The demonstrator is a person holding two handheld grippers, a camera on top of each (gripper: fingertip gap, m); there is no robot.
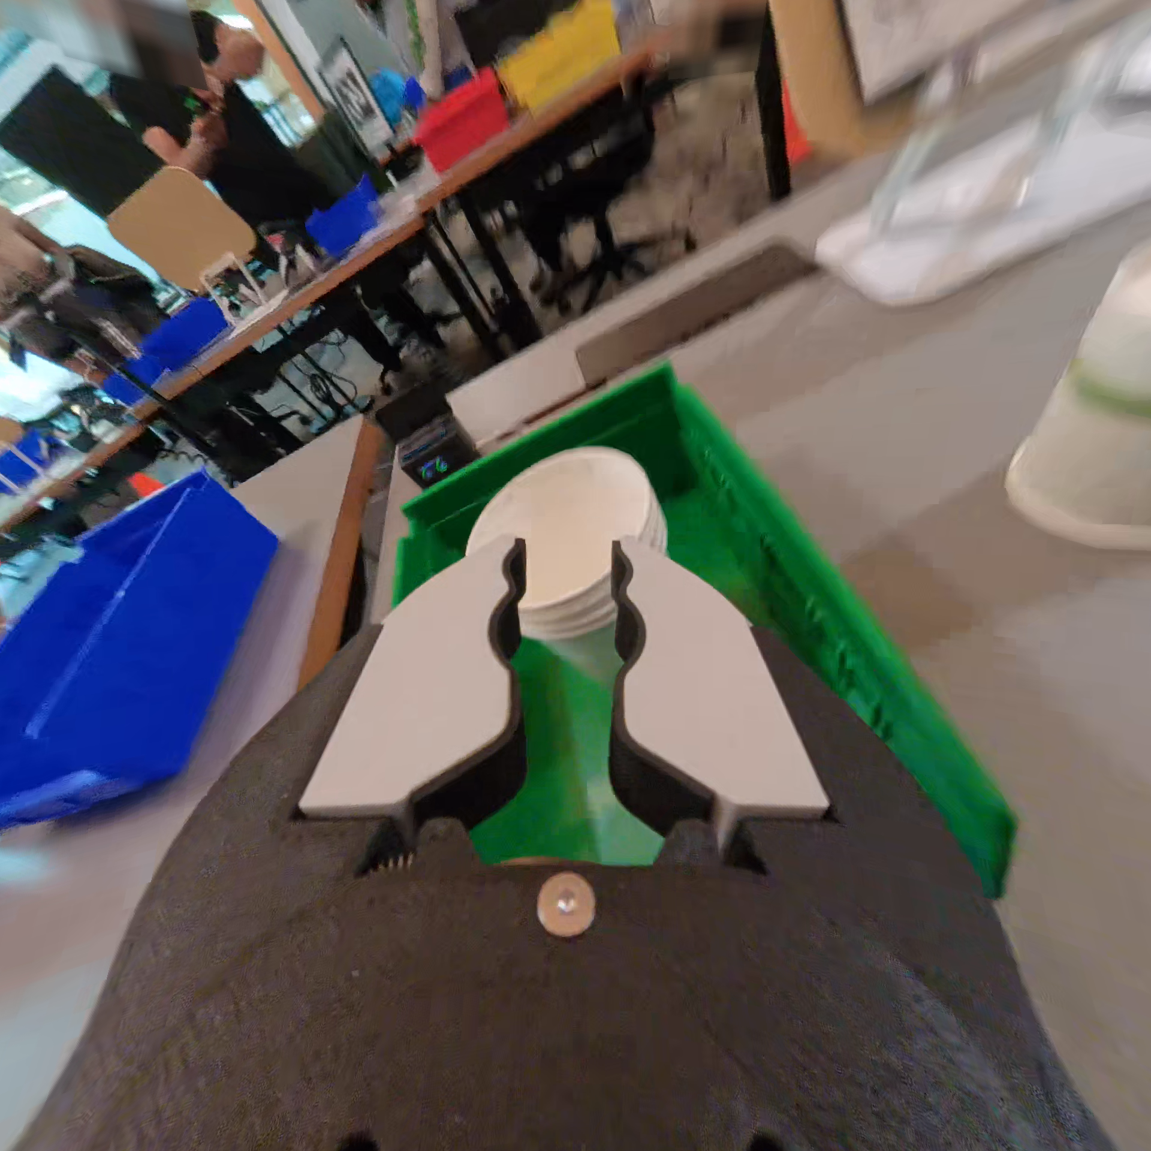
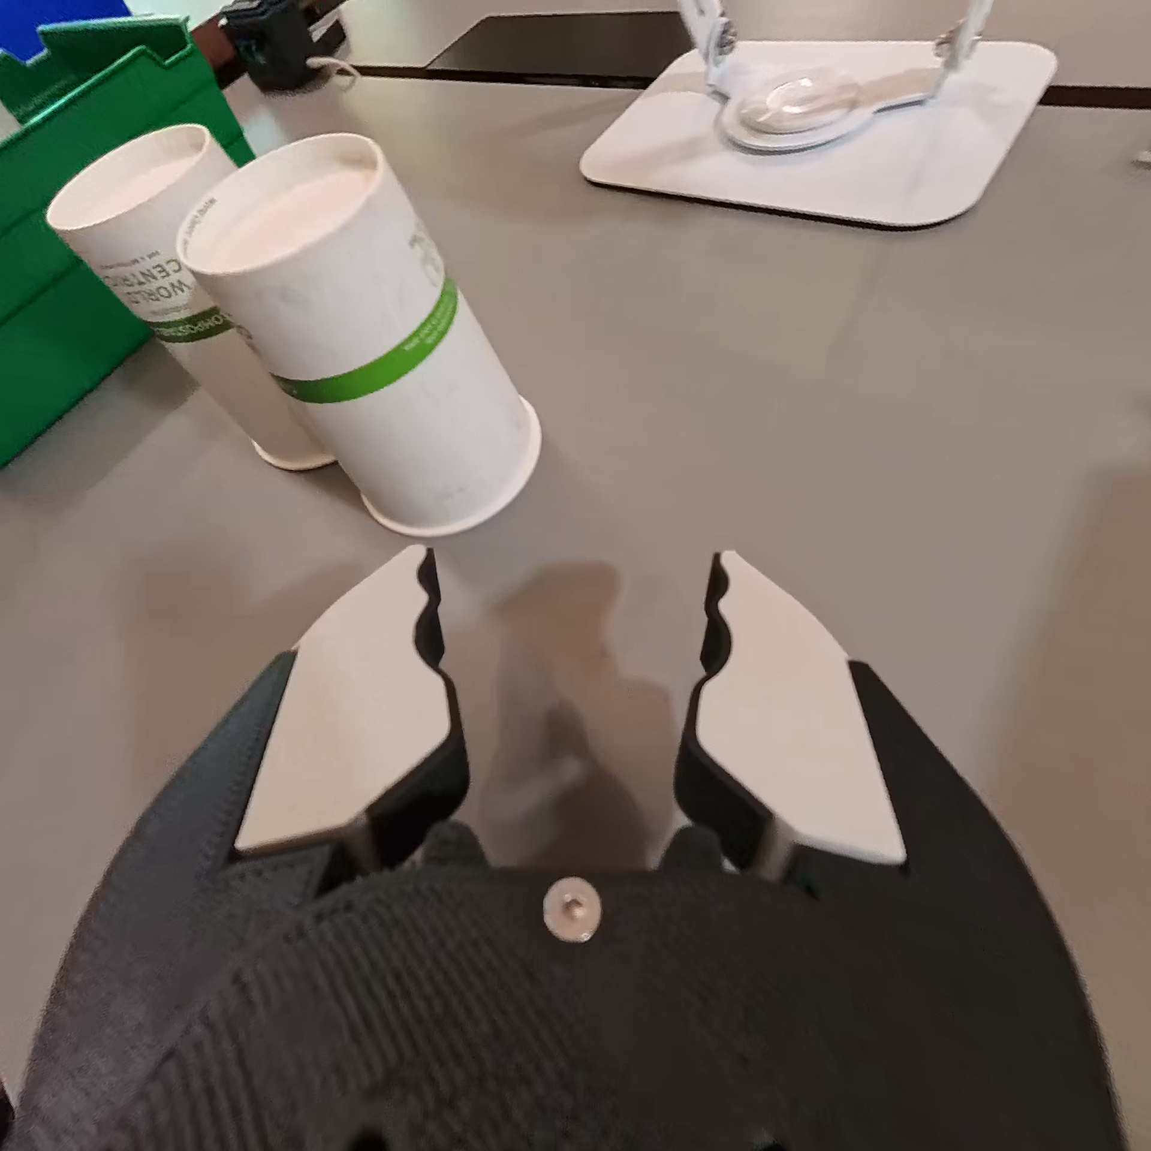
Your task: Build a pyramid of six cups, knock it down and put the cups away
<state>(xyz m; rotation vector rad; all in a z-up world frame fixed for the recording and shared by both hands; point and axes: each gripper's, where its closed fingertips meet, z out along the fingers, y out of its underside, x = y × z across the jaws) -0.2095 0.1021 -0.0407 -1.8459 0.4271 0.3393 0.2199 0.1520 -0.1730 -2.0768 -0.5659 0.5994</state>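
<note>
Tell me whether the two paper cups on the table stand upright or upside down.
Upside down. In the right wrist view both paper cups rest on their wide rolled rims on the table, narrow closed bases up.

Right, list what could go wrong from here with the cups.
1. The left gripper has its jaws around a nested stack of white cups in the green bin; closing could lift several at once or crush the thin rims.
2. The right gripper hangs open near two upside-down cups standing close together; a nudge might topple both.
</note>
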